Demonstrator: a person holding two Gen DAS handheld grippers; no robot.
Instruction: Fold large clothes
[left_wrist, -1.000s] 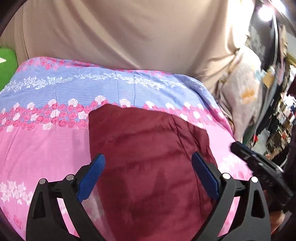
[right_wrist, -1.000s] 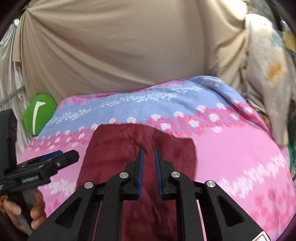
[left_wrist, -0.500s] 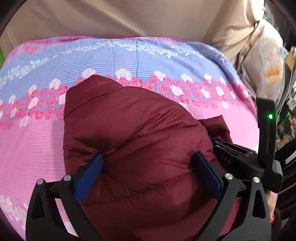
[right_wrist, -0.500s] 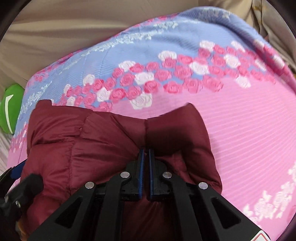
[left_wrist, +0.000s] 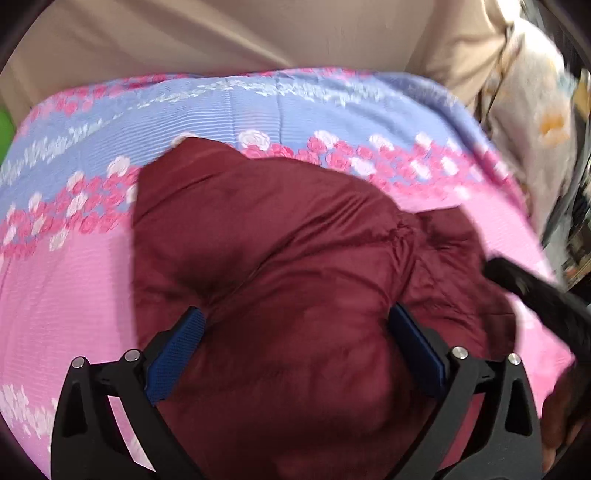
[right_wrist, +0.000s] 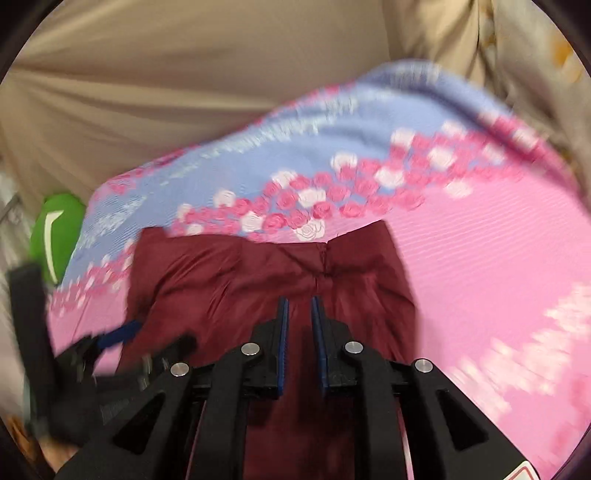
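Opening right hand-held gripper (right_wrist: 298, 301) over maroon jacket (right_wrist: 236, 280), left hand-held gripper (left_wrist: 297, 326) spread wide

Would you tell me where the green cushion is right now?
In the right wrist view, the green cushion sits at the far left, beside the floral bedspread's edge.

1 maroon jacket (left_wrist: 295, 266), 1 floral bedsheet (left_wrist: 74, 288), 2 grippers, 1 green cushion (right_wrist: 59, 229), 1 beige curtain (right_wrist: 184, 92)

No legible text, brand name or number in either wrist view. Green cushion (right_wrist: 55, 236) at the left edge of the right wrist view carries a white curved mark, shape only, no letters. Red-edged label (right_wrist: 526, 474) on the right gripper body is cut off, unreadable
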